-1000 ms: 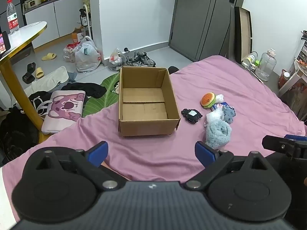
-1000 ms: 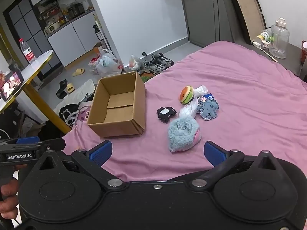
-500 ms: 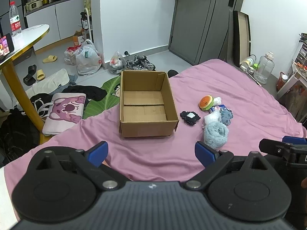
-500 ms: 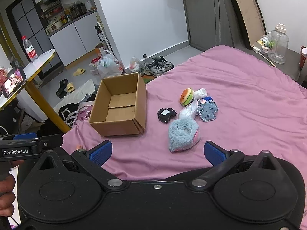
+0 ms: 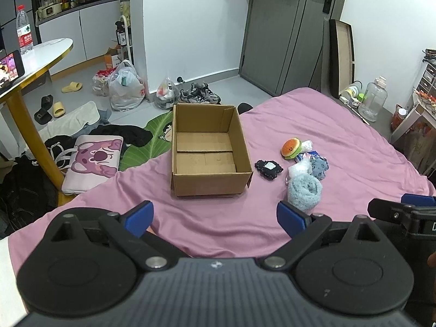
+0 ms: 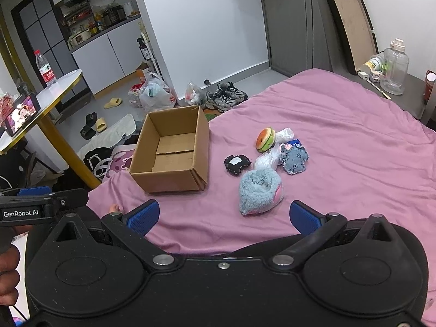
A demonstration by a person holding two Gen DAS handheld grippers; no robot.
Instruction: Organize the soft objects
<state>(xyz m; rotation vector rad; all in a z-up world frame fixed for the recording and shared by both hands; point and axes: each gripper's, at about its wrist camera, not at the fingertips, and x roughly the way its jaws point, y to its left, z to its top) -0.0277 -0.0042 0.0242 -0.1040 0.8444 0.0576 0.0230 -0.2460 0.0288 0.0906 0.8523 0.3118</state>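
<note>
An empty open cardboard box [image 5: 209, 150] [image 6: 174, 150] sits on the pink bedspread [image 5: 327, 125] [image 6: 340, 125]. Right of it lie soft items: a fluffy light-blue bundle [image 5: 303, 193] [image 6: 260, 190], a black plush patch [image 5: 268, 166] [image 6: 236, 163], a burger-shaped plush [image 5: 291, 147] [image 6: 265, 139], a grey-blue plush [image 5: 318, 166] [image 6: 295, 159] and a crumpled white plastic bag [image 5: 298, 167] [image 6: 265, 159]. My left gripper [image 5: 215, 218] is open, well short of the box. My right gripper [image 6: 223, 215] is open too, just in front of the blue bundle, with nothing between its fingers.
Beyond the bed's left edge the floor holds a pink cushion [image 5: 92, 160], black clothes, slippers, bags and shoes [image 5: 199, 96]. A round white table on a yellow leg [image 5: 35, 136] stands left. A large water bottle [image 5: 374, 100] and small items sit by the bed's far right.
Both grippers have drawn back and up a little, so the box and the soft items look slightly farther away. Nothing on the bed has moved and both grippers stay open.
</note>
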